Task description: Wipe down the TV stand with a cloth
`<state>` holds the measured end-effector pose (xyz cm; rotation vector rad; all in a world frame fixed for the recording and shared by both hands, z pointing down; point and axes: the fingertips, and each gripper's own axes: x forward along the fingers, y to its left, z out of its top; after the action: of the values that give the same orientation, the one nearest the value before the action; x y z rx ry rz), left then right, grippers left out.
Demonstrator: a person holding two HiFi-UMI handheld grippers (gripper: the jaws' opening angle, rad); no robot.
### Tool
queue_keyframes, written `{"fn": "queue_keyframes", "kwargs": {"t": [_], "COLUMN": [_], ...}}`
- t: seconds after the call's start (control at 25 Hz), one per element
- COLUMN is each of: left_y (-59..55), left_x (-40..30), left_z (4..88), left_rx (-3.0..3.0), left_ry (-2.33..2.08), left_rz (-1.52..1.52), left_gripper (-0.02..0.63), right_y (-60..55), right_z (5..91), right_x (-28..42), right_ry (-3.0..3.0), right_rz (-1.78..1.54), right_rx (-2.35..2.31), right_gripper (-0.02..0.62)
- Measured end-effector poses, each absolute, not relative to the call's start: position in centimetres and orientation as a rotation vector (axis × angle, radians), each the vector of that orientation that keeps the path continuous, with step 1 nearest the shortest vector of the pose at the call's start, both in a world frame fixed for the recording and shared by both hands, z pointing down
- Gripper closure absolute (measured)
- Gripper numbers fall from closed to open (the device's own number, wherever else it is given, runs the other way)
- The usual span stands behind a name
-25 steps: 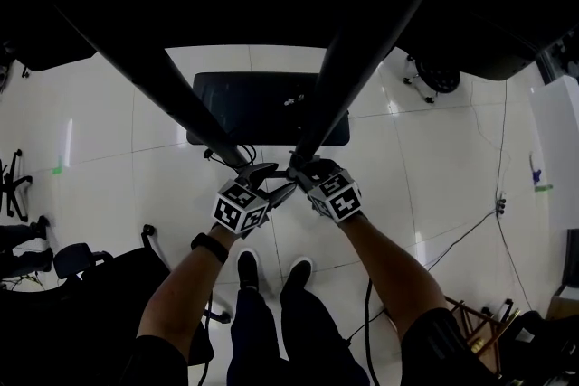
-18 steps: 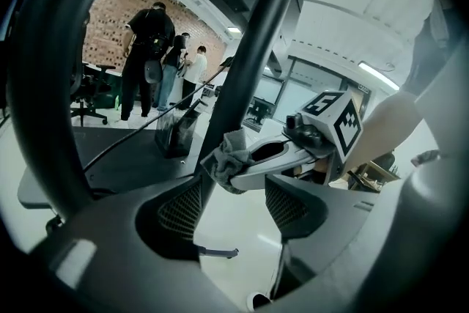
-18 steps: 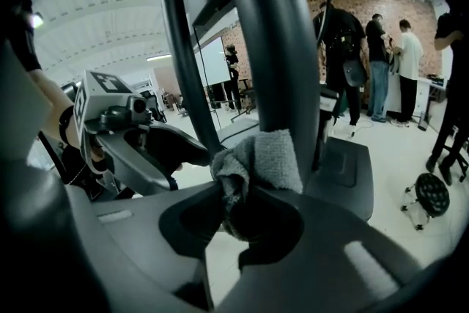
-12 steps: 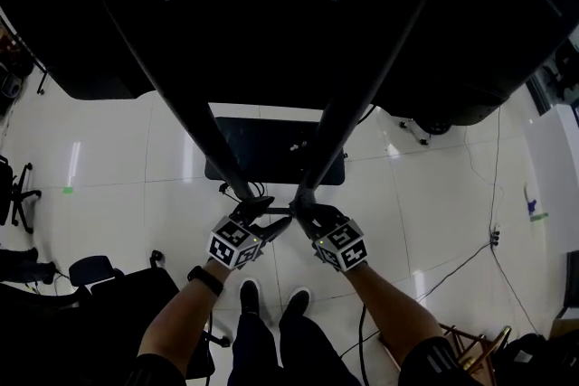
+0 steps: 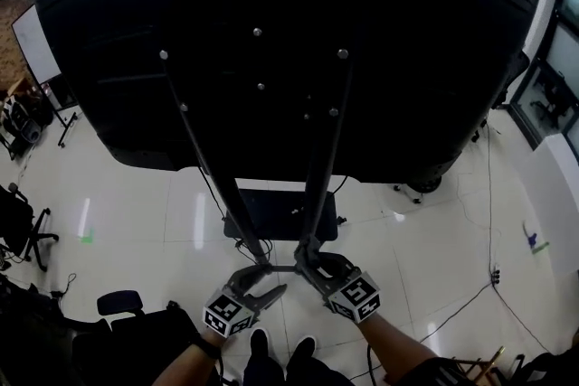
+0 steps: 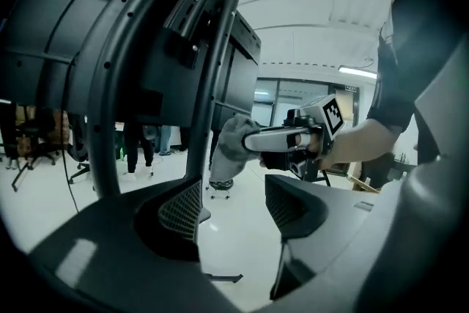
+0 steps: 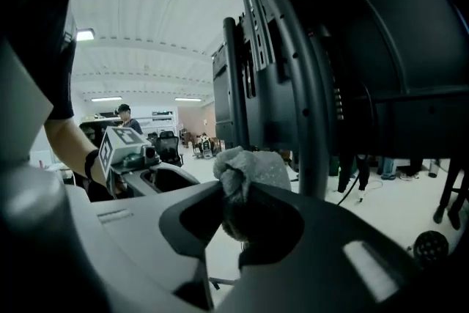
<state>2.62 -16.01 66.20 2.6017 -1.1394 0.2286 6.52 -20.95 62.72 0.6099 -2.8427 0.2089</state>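
The right gripper point(image 7: 245, 215) has its fingers clenched on a grey cloth point(image 7: 253, 166). The cloth is bunched between them and sits just beside the right pole point(image 7: 311, 106) of the TV stand point(image 5: 321, 167), low under the big black screen point(image 5: 271, 32). The left gripper point(image 6: 234, 205) has its fingers released, with nothing between them, near the left pole point(image 6: 108, 106). Both grippers are above the white tiled floor point(image 5: 136, 221).
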Motion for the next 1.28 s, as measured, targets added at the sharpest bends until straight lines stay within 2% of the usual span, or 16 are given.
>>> {"fn": "queue_keyframes", "kwargs": {"t": [0.4, 0.68, 1.28], "left_y": [-8.5, -2.4, 11.3], "left_x": [1.6, 0.2, -1.4], "left_z": [56.9, 53.0, 49.7], "left_rx": [2.682, 2.735, 2.808], "left_ry": [-1.241, -1.245, -1.107], "left_rz": [0.181, 0.116, 0.009], "left_gripper": [0.313, 0.316, 0.319], "right_y": [-13.4, -5.8, 8.4], "right_z": [51.6, 47.4, 45.7], "right_x": [7.4, 7.2, 5.9], "right_ry": [-2.979, -2.997, -3.011], "right_rz": [0.084, 0.035, 0.076], "right_rx": [0.536, 0.592, 0.817], "right_gripper": [0.546, 0.546, 0.547]}}
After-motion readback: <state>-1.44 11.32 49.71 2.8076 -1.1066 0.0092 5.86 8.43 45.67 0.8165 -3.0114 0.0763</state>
